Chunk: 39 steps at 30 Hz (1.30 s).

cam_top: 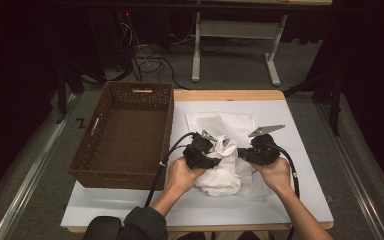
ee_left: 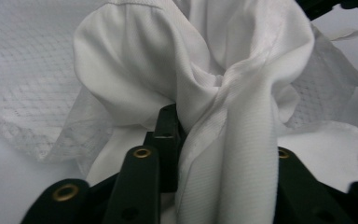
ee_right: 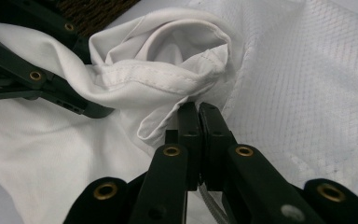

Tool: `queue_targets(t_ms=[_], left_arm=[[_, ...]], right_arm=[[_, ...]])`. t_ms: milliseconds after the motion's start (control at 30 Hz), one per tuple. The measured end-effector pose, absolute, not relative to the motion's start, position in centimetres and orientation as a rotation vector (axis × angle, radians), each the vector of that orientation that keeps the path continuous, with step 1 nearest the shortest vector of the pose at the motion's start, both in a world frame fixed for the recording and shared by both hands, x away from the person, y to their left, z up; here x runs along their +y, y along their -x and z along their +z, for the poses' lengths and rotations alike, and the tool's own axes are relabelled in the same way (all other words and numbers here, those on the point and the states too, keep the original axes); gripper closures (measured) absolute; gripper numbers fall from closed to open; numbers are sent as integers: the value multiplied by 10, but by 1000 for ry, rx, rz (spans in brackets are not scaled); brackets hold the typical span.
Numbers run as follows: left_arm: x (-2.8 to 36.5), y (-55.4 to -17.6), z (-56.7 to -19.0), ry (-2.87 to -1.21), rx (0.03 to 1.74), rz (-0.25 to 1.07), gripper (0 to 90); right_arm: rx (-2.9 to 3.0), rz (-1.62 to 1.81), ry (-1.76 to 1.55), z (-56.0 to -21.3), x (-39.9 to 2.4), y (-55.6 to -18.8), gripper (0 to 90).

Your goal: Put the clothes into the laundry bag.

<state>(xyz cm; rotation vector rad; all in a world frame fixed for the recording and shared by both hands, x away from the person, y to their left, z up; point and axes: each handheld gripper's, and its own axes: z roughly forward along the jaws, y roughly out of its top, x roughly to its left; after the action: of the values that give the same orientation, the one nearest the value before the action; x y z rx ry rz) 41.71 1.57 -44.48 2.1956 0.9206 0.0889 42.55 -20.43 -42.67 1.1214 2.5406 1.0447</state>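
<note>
left gripper (ee_left: 214, 154): clamped on white cloth (ee_left: 205, 70) | right gripper (ee_right: 198, 112): pinching cloth

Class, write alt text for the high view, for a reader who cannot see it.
A person's two hands hold black grippers, the left gripper and the right gripper, closed on a bunched white garment at the middle of a white table. A white mesh bag lies flat behind it, and a brown woven basket stands at the left.

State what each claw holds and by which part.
Both grip the crumpled white cloth garment. The right claw is shut on a stitched hem fold; the left claw clamps a gathered bunch of fabric near its middle.
</note>
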Motion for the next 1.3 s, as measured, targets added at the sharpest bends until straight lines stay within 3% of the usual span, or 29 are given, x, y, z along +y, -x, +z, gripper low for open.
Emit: queue_targets(t_ms=[267,533,700,800,900,1000,1100,1300], left_arm=[[1,-391,-437,-2306,706,156,755],[-20,-389,-441,-2389,615,101,770],[-32,-393,-445,-2455,598,110,776],[-37,-400,-449,-2438,684,118,777],[-41,-402,-449,-2415,731,205,765],[-40,-402,-448,-2387,759,239,709],[-39,-396,-444,-2392,735,242,541],[-24,-386,-430,-2357,746,230,306]], right_arm=[[2518,1062,-1150,-425,-204,-430,900],[2526,1065,-1097,-419,-197,-426,900],[2521,1086,-1096,-416,-200,-424,900],[2526,1086,-1083,-415,-199,-421,900],[2530,1074,-1091,-417,-202,-419,900],[2528,1073,-1124,-420,-207,-418,900],[2527,1062,-1131,-424,-212,-418,900],[2529,1053,-1133,-429,-215,-418,900]])
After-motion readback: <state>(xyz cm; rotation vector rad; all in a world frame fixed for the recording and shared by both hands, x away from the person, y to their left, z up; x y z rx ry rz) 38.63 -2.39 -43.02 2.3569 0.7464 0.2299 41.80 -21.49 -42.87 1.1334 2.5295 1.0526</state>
